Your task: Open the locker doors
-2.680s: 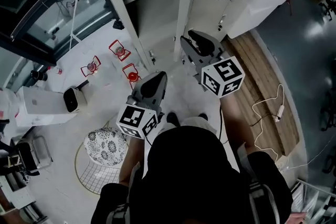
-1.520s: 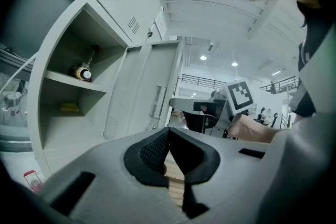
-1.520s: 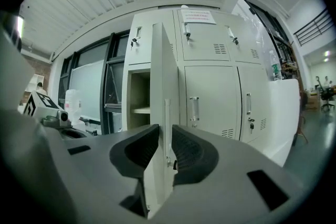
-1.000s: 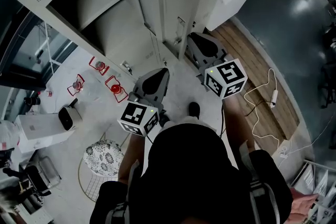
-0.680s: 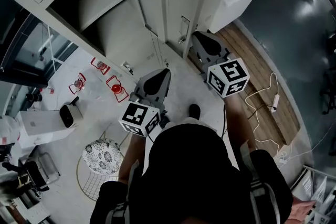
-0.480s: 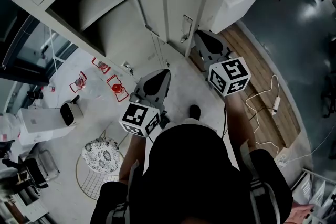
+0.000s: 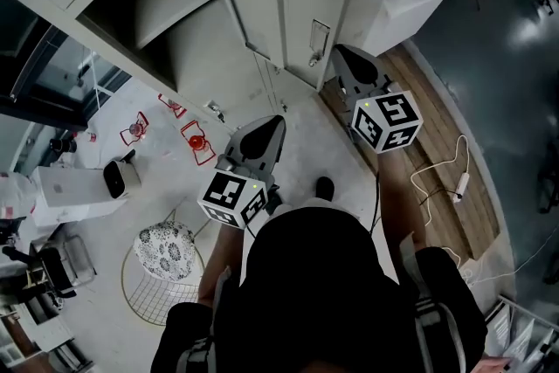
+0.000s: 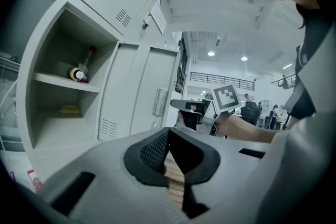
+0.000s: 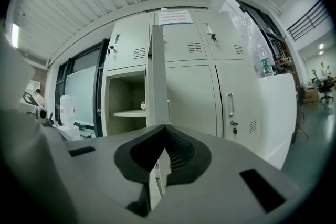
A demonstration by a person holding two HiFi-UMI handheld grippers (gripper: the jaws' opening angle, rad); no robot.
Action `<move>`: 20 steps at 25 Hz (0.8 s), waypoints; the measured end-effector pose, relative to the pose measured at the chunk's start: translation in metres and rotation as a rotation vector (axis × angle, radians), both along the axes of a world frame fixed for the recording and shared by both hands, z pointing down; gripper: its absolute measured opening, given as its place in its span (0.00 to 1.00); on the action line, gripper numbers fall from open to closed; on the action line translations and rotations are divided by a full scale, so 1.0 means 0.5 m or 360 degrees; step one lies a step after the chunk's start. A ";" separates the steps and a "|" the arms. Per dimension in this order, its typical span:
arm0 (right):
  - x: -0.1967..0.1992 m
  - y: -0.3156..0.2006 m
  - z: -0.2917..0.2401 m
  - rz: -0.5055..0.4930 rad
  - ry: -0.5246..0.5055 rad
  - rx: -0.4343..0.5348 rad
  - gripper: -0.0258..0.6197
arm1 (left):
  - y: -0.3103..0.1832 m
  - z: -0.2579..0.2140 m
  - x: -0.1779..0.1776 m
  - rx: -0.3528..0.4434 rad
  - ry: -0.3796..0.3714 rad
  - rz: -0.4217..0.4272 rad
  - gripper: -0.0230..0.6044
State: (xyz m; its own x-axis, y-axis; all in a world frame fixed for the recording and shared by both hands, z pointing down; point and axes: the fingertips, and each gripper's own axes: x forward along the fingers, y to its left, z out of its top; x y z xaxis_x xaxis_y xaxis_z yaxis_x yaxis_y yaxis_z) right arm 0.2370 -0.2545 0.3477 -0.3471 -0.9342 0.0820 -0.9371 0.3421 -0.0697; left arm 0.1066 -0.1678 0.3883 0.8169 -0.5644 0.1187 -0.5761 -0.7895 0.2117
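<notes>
Right claw (image 7: 342, 57) pinched shut, tips just beside free edge of open door (image 7: 266, 0), close to handle (image 7: 319, 37). Touching or not, can't tell. From right gripper view, door sits edge-on dead ahead of tips. Left claw (image 7: 269, 125) also shut, lower down, apart from door, aimed at lockers (image 8: 131, 97). Door is pale grey metal, tall, swung out. Bay behind it has shelf (image 8: 65, 83) with bottle (image 8: 79, 72) on it. Neighbour doors closed.
</notes>
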 end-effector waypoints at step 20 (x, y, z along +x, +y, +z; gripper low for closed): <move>0.026 -0.027 -0.003 -0.0098 -0.0021 0.0001 0.05 | -0.006 0.002 0.031 -0.0012 0.0007 -0.0103 0.07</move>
